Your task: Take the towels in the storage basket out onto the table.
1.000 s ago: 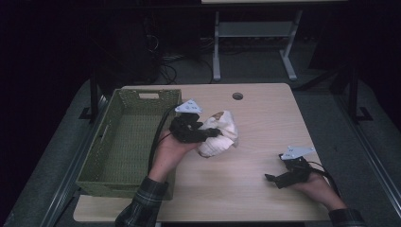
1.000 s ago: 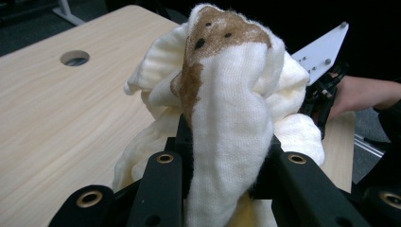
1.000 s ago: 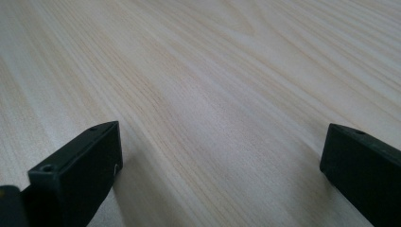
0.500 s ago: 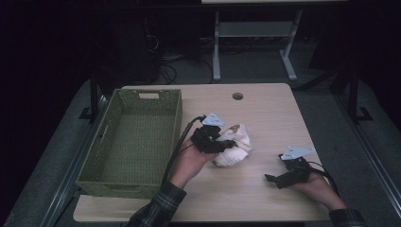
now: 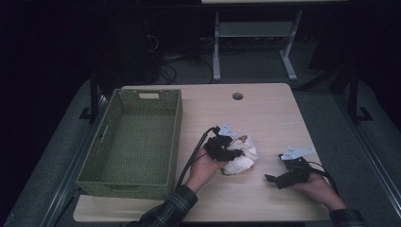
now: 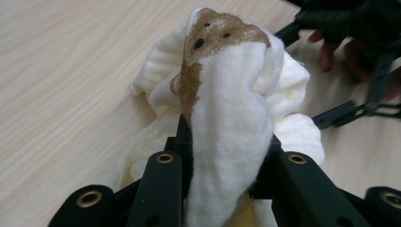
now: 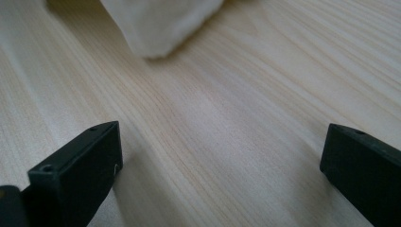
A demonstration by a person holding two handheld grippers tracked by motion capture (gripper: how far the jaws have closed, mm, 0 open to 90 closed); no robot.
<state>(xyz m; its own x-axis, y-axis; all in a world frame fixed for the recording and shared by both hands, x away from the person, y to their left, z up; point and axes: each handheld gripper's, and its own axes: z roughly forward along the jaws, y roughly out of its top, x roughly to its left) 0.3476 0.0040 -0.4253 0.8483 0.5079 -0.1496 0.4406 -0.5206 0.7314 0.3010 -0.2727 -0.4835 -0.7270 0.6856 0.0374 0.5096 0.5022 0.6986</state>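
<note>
Cloth (image 6: 227,118), white and knitted with a ribbed weave, is bunched into a soft lump marked by a brown patch with dark spots at its top. It is seen resting on the pale wood-grain counter (image 5: 265,113) near its middle, just right of the green woven basket (image 5: 137,137), a rectangular tray with slotted handles in its end walls. A fold of the cloth is pinched between the black jaws of the left gripper (image 6: 222,161), which are drawn in narrowly against the fabric from both sides; the rest of the cloth is spread on the counter beyond them. The right gripper (image 5: 276,176) is held low over the counter, well apart from the cloth, and its jaws are kept wide with only bare wood between them. A round hole (image 5: 237,96) is cut in the counter near its far edge.
</note>
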